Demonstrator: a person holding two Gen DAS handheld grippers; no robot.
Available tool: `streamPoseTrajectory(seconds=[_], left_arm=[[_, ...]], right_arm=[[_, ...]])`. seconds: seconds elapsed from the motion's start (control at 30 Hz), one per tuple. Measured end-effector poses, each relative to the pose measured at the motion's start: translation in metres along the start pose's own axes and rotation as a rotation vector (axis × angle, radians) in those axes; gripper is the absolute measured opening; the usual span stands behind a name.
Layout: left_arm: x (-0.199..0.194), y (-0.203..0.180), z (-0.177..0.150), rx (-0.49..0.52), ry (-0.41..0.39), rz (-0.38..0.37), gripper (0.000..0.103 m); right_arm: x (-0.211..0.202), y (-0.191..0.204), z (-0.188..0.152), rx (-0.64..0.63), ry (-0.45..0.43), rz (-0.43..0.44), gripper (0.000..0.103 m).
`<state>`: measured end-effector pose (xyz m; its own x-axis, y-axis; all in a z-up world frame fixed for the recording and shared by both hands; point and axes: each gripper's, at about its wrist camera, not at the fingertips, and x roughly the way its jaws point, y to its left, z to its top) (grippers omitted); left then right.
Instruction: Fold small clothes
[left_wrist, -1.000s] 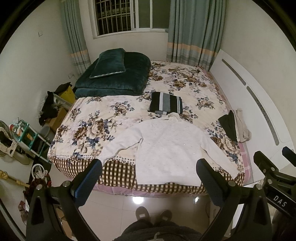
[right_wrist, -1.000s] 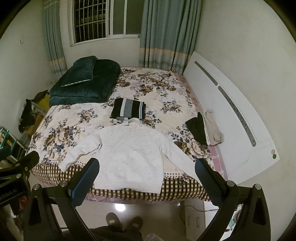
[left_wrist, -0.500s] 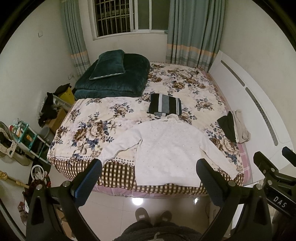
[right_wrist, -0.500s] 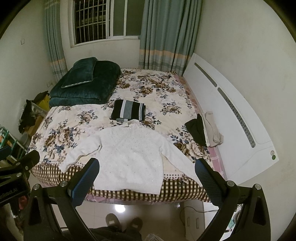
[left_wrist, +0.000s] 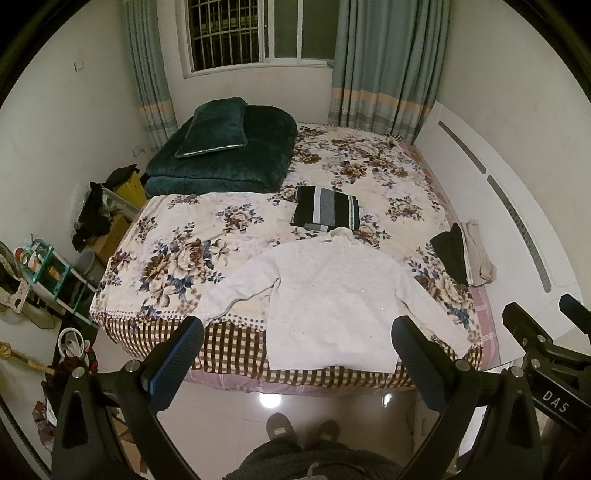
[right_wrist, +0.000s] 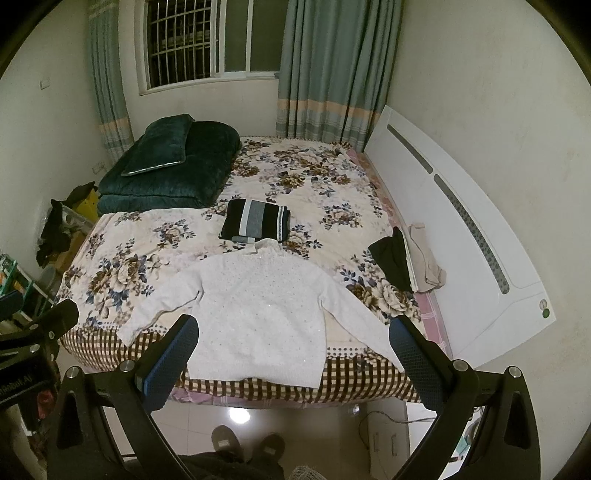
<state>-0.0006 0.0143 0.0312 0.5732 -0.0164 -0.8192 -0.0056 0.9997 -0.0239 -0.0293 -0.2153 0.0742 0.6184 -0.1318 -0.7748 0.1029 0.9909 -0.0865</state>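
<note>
White sweater (left_wrist: 332, 295): lying spread flat, front down or up I cannot tell, ahead of both tongs on the near edge of the bed (left_wrist: 229, 236); its hem is hanging just over the checked border, and both sleeves are angling outward.
Left tongs (left_wrist: 297, 354): standing spread wide, gripping nothing, hovering above the floor short of the bed; the hem is showing between the two blue pads (left_wrist: 177, 363).
Right tongs (right_wrist: 293, 354): also spread wide and empty, hovering beside the left pair; the sweater's body is sitting between its pads (right_wrist: 168, 360).
Change: compared with a second ago, both views are showing almost the same framing, with the bed sitting only slightly lower and farther; the tongs are barely drifting, and the sweater is keeping its shape.
Meaning for the task: folding is apparently not yet starting on this garment; the person is seemingly pausing to line up a first grasp.
Striped garment (left_wrist: 325, 210): already lying folded beyond the sweater's collar, nearly touching it, probably a finished piece.
Dark and beige clothes (left_wrist: 461, 254): waiting in a small heap ahead and to the right of the tongs, by the white headboard (left_wrist: 517, 229).
Green quilt (left_wrist: 221, 158): resting far ahead on the left, well apart from the work.
Likely next: reaching for a sleeve or shoulder.
</note>
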Motion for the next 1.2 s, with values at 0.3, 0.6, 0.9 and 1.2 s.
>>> streamPoseTrajectory(seconds=[0.3, 0.6, 0.9, 1.2], left_arm=[[0.057, 0.01, 0.02, -0.001, -0.149, 0.053, 0.103], [0.223, -0.015, 0.024, 0.058, -0.029, 0.098, 0.103], [0.394, -0.07, 0.01, 0.07, 0.14, 0.215, 0.103], [0.577, -0.101, -0.034, 0.006, 0.363, 0.235, 0.103]], right_arm=[[0.062, -0.045, 0.005, 0.196, 0.07, -0.027, 0.103], [0.229, -0.201, -0.081, 0.637, 0.233, -0.171, 0.066], [0.483, -0.386, -0.236, 1.123, 0.491, -0.185, 0.063], [0.632, -0.463, -0.382, 1.66, 0.415, -0.204, 0.067]])
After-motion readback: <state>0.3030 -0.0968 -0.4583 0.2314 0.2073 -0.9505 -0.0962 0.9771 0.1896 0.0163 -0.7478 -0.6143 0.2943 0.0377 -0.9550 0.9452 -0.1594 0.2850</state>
